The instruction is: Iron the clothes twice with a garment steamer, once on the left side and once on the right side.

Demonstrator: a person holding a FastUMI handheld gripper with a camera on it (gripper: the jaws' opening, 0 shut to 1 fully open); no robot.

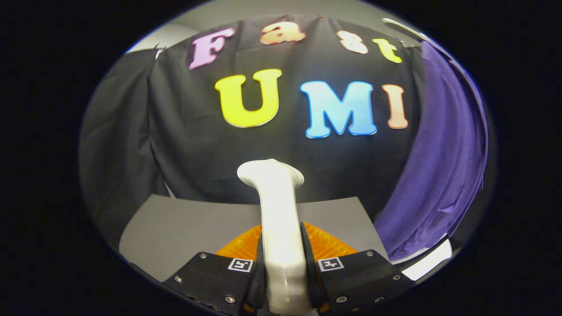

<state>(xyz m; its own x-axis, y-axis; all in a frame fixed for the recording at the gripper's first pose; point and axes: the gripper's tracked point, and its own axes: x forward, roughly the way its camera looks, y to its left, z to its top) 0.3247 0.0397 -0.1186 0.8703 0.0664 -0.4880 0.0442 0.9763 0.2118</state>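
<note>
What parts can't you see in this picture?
Gripper view, with the gripper shut on the white steamer:
- The steamer's lower handle: hidden between the fingers and cut off by the view's edge.
- The steamer's head face: turned away toward the black wall, so its steam holes cannot be seen.
- The purple garment: its top and far side are cut off at the edge.
- The grey table: partly covered by the fingers.
</note>
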